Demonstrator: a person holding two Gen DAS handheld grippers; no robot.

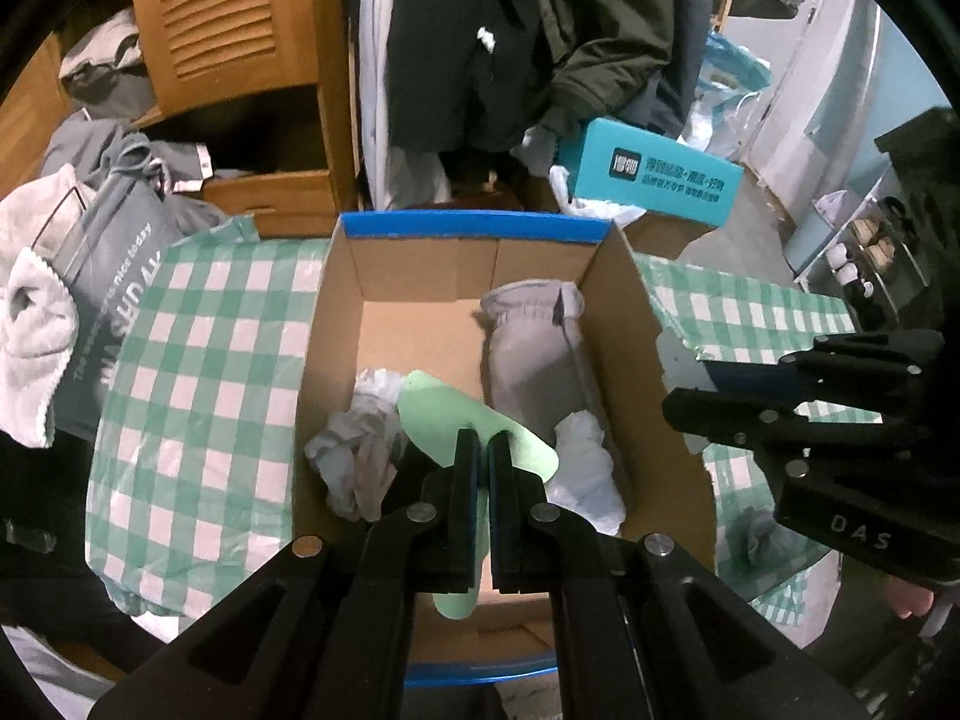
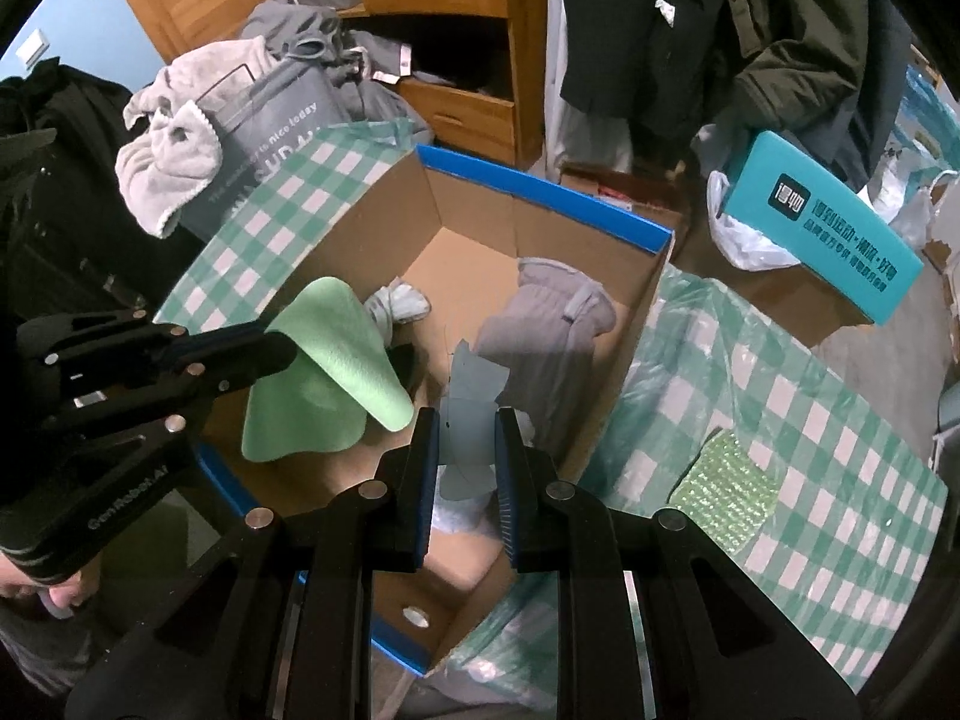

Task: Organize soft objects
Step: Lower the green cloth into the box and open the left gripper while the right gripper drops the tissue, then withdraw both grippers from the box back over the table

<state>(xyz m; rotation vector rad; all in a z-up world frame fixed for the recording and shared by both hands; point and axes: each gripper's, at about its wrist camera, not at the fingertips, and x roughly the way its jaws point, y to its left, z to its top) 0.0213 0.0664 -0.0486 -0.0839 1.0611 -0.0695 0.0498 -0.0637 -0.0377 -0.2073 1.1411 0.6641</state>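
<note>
While both grippers are hanging over the open cardboard box (image 1: 336,324), each is carrying a soft piece that is already lying directly above the box floor, so the coming move appears to turn on a downward release rather than any sideways reach. The left gripper (image 1: 483,450) is pinching the green cloth (image 1: 456,414) with its fingers all but closed; the cloth is draping down from them, its long axis running along the box, over the crumpled grey rags (image 1: 354,456) near the left wall. The right gripper (image 2: 467,432) is clamping a pale blue-grey cloth (image 2: 471,390) between narrowly parted fingers, the piece standing up between them beside the grey garment (image 2: 540,330) that is lying lengthwise along the right wall. A sparkly green scouring pad (image 2: 726,486) is still waiting on the checked table (image 2: 810,420), to the right of the box and nearer the right gripper.
</note>
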